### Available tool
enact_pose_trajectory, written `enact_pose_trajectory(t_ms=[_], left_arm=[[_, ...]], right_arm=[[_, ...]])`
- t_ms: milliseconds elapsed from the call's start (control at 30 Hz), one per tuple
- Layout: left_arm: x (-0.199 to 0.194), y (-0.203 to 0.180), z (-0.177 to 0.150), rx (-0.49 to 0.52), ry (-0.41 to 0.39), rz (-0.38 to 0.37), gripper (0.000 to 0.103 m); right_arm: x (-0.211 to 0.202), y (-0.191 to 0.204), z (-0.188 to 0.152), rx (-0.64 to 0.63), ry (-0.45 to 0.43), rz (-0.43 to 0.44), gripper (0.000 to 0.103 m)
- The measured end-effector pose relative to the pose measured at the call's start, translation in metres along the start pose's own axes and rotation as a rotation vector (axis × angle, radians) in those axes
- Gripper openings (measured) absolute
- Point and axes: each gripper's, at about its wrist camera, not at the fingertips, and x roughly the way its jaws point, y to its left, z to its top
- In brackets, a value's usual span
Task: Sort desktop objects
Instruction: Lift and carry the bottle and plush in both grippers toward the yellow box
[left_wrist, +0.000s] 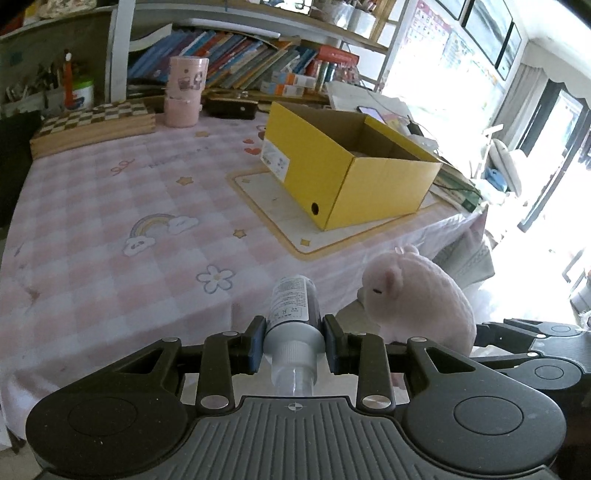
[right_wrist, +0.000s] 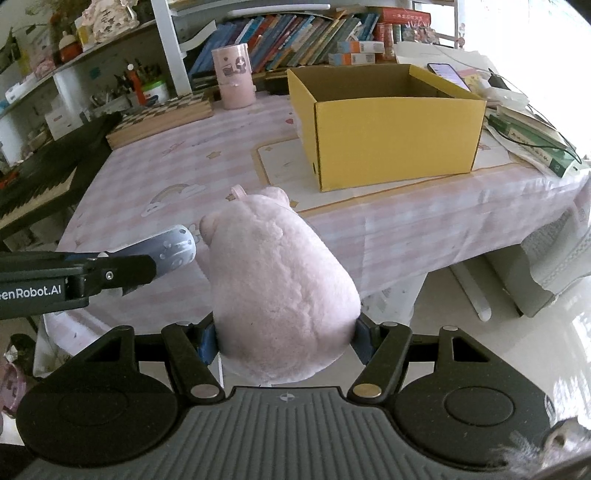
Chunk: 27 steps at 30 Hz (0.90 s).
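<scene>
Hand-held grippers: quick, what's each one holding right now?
Left hand-held gripper: closed on the spray bottle.
Right hand-held gripper: closed on the pink plush toy.

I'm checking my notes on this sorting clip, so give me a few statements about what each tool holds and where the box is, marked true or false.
1. The left tool is shut on a grey spray bottle. True.
2. The right tool is empty. False: it grips a pink plush toy.
3. The yellow box is open on top. True.
4. The plush toy lies inside the box. False: it is held short of it.
</scene>
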Motion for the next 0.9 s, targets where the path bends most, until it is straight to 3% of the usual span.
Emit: enact_pose_trajectory(t_ms=[667, 900], left_arm=[[0.06, -0.06, 0.036, 0.035, 0.041, -0.069, 0.031], [0.081, -0.085, 0.052, 0.058, 0.027, -0.087, 0.031]], right_arm=[[0.009, -0.078, 0.033, 0.021, 0.018, -0.046, 0.065], [0.013, -0.111, 0.055, 0.013, -0.011, -0.048, 0.065]])
